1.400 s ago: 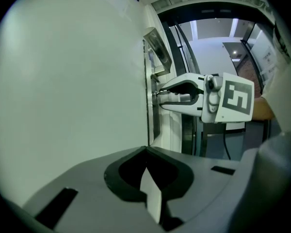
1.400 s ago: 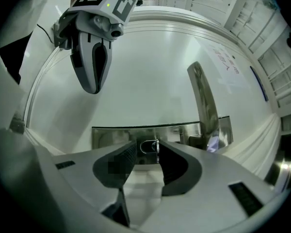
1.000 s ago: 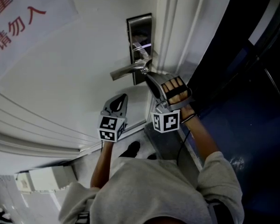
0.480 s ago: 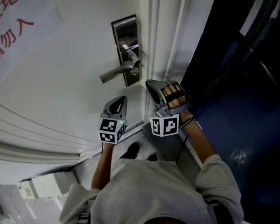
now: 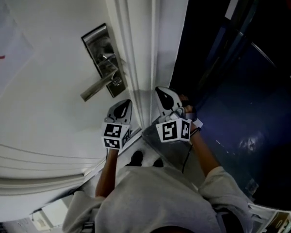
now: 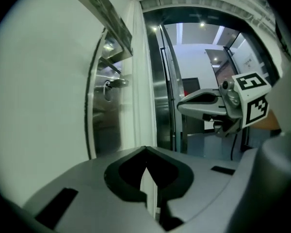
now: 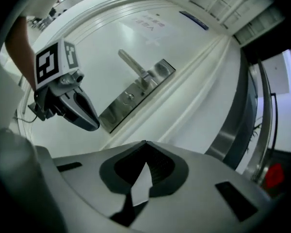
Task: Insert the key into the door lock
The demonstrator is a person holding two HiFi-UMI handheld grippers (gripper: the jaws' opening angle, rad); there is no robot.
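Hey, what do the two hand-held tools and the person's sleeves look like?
The left tool and right tool are grey, tapered shells with dark cut-outs, each carrying a black-and-white marker cube. A thin black cable trails from the right one. The sleeves are light grey.

- Head view: steeply down from above onto door (image 5: 48, 96), lock plate (image 5: 101, 50), left tongs (image 5: 127, 102), right tongs (image 5: 158, 89).
- Left gripper view: along left tongs, close by door edge.
- Right gripper view: faces door; lock plate in all three.

No legible text (door notice (image 7: 149, 24) too blurred).
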